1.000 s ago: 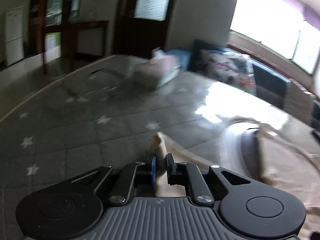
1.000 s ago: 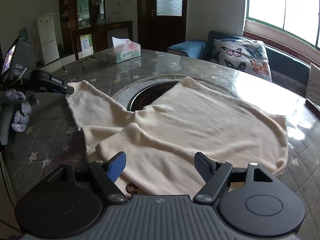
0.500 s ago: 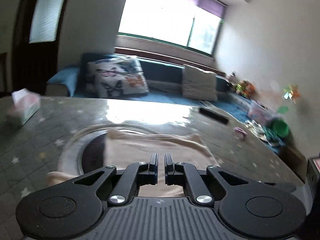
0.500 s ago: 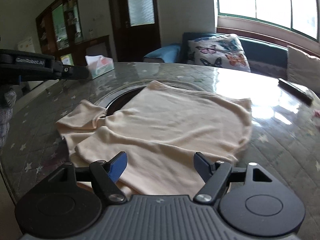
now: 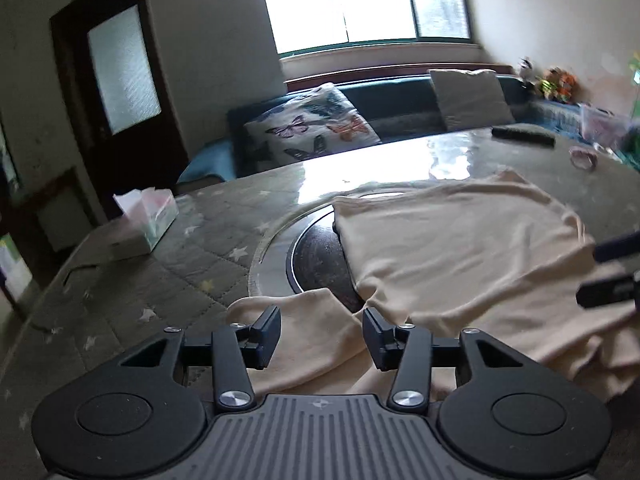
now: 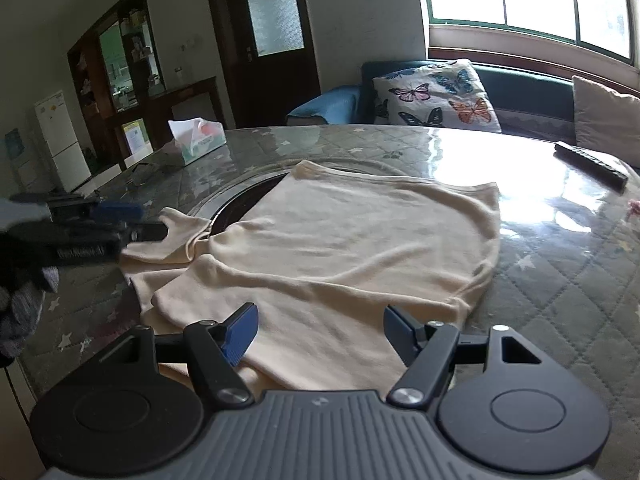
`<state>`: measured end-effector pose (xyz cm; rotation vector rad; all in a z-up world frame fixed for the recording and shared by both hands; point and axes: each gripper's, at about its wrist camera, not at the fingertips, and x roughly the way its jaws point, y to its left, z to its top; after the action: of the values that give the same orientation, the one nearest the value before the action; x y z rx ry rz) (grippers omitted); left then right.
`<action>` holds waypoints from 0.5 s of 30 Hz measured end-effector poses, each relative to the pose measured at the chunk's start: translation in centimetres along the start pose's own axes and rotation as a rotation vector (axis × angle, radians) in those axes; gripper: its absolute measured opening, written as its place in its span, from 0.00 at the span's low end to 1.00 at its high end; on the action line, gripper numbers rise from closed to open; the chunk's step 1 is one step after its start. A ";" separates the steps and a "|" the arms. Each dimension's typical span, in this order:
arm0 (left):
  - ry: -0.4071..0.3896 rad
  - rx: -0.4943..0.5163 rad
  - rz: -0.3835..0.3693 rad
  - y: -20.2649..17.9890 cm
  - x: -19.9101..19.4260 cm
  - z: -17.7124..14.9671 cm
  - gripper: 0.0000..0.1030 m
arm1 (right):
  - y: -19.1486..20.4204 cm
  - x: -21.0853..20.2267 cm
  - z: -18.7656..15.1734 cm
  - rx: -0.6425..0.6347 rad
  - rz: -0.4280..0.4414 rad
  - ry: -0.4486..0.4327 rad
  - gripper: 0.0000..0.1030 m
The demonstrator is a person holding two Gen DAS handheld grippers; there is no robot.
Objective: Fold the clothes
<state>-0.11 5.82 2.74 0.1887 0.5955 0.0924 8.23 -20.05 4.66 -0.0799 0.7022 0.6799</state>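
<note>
Shirt point(image 6: 352, 248): cream knit, soft creases | left tongs point(image 5: 320, 334) opening, unpinched | right tongs point(image 6: 318, 330) closing, gripping nothing

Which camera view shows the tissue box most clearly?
The right wrist view: the tissue box looks sharp there, standing far back on the table with a tissue sticking up. The left wrist view shows the same box nearer, but blurred, so its print cannot be made out.

Shirt point(image 6: 352, 248) on table point(image 6: 560, 288)

Left claw point(image 5: 321, 334) jaws opening, empty; right claw point(image 6: 319, 330) closing, empty.
</note>
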 end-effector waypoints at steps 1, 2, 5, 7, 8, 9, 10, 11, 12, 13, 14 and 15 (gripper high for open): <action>0.001 0.022 -0.007 -0.2 0.1 -0.3 0.51 | 0.3 0.2 0.1 -0.005 0.005 0.003 0.69; 0.003 0.045 -0.017 -0.4 0.5 -0.4 0.51 | 0.5 0.4 0.2 -0.010 0.007 0.005 0.69; 0.001 0.099 -0.049 -0.8 1.2 -1.0 0.51 | 1.1 1.0 0.7 -0.024 0.013 0.011 0.69; 0.010 0.115 -0.066 -1.0 2.0 -1.2 0.51 | 1.5 1.2 0.8 -0.026 0.014 0.013 0.69; 0.019 0.113 -0.070 -1.0 2.5 -1.3 0.50 | 1.6 1.3 0.9 -0.027 0.014 0.015 0.69; 0.030 0.106 -0.077 -0.9 3.0 -1.3 0.50 | 1.8 1.5 0.9 -0.028 0.013 0.018 0.69; 0.038 0.096 -0.083 -0.7 3.5 -1.4 0.48 | 1.9 1.5 0.9 -0.029 0.013 0.019 0.69; 0.046 0.083 -0.091 -0.5 3.9 -1.4 0.43 | 2.0 1.6 0.9 -0.031 0.012 0.021 0.69; 0.051 0.065 -0.101 -0.2 4.2 -1.4 0.38 | 2.0 1.6 0.9 -0.032 0.011 0.023 0.69; 0.057 0.051 -0.108 0.0 4.4 -1.4 0.24 | 2.1 1.6 0.8 -0.032 0.009 0.024 0.69; 0.063 0.037 -0.119 0.2 4.5 -1.3 0.16 | 2.0 1.5 0.8 -0.031 0.007 0.026 0.69; 0.063 0.021 -0.127 0.5 4.5 -1.2 0.14 | 2.0 1.5 0.8 -0.028 0.005 0.027 0.69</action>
<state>2.92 7.13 -0.63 0.1681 0.6699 -0.0307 8.34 -17.45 4.63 -0.1135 0.7187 0.6948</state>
